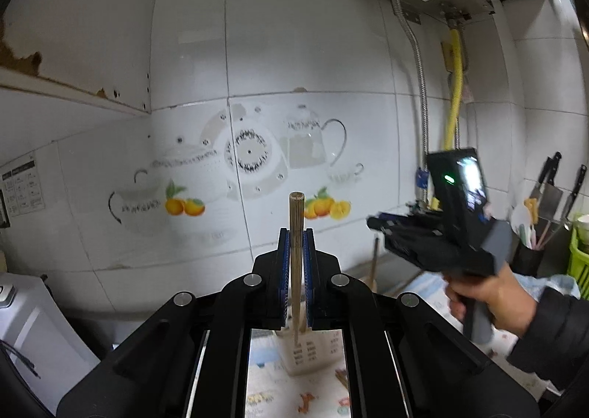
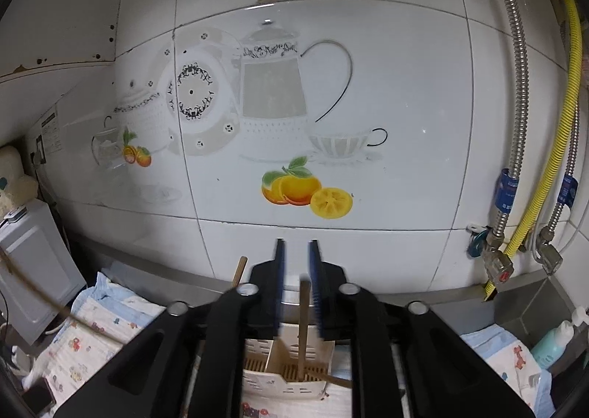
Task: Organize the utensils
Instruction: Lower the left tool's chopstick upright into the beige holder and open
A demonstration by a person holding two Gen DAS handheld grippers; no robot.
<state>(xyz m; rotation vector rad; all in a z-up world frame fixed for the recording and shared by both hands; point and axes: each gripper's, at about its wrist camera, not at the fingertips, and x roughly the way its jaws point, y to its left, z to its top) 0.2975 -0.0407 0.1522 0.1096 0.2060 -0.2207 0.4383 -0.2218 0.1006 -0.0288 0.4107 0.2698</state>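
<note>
1. Above the white holder (image 2: 291,362), the right gripper (image 2: 296,259) has its fingers a little way apart. A brown chopstick (image 2: 304,326) stands between them with its tip down in the holder's right slot. The pads do not look tight on it, so it can stay in.
2. Up high, the left gripper (image 1: 296,248) has its fingers pressed tight on a second chopstick (image 1: 296,234), held upright, likely so it can drop in straight too.
3. Another stick (image 2: 239,270) leans at the holder's left side.
</note>
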